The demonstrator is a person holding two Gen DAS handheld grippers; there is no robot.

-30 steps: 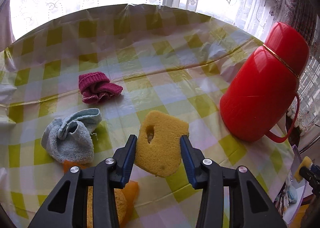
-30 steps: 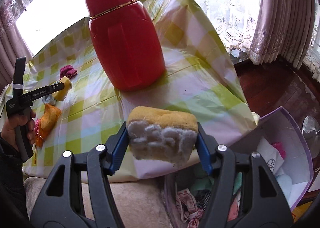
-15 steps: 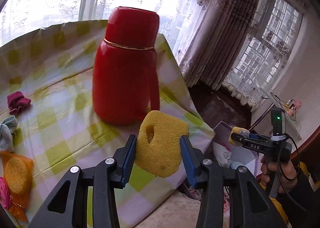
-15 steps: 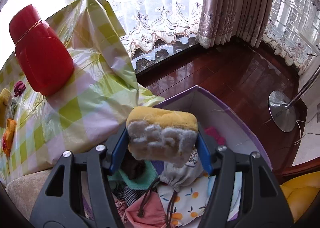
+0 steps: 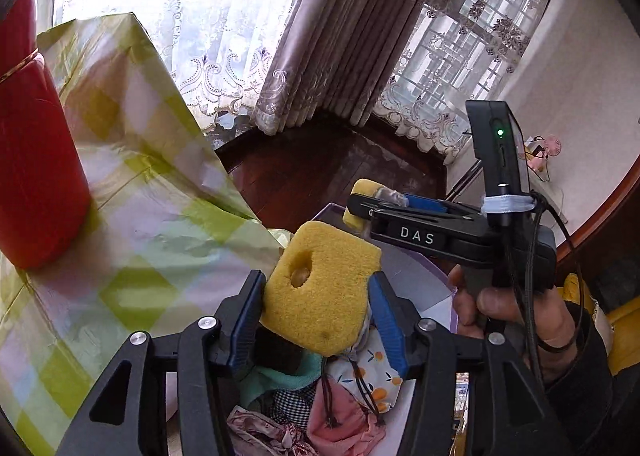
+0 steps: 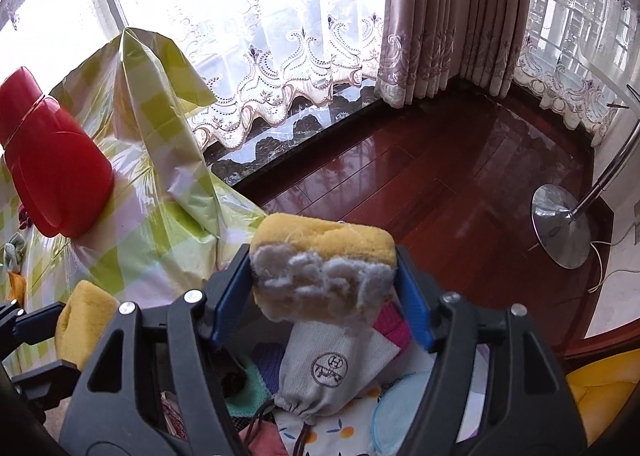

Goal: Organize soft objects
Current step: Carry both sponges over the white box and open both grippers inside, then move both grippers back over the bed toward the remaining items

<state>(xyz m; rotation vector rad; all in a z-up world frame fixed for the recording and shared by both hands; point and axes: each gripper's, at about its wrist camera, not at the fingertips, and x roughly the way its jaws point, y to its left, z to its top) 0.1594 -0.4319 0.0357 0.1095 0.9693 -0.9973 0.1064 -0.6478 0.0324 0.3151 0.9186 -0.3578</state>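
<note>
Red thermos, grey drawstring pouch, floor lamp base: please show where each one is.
red thermos [image 6: 56, 172], right wrist view, on its body.
grey drawstring pouch [image 6: 320, 368], right wrist view, near its printed logo.
floor lamp base [image 6: 560, 224], right wrist view, on the metal disc.

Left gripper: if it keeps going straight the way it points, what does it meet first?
Probably the pile of soft things in the purple box below the left gripper, likely the orange-print cloth. Its yellow sponge would arrive first. Depth unclear.

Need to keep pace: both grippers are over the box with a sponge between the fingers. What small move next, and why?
Probably finish opening both. The left gripper and right gripper have just been opening, yet the yellow sponge and the fleece-backed sponge sit between the pads, above the clothes-filled box, so wider jaws should drop them in.
</note>
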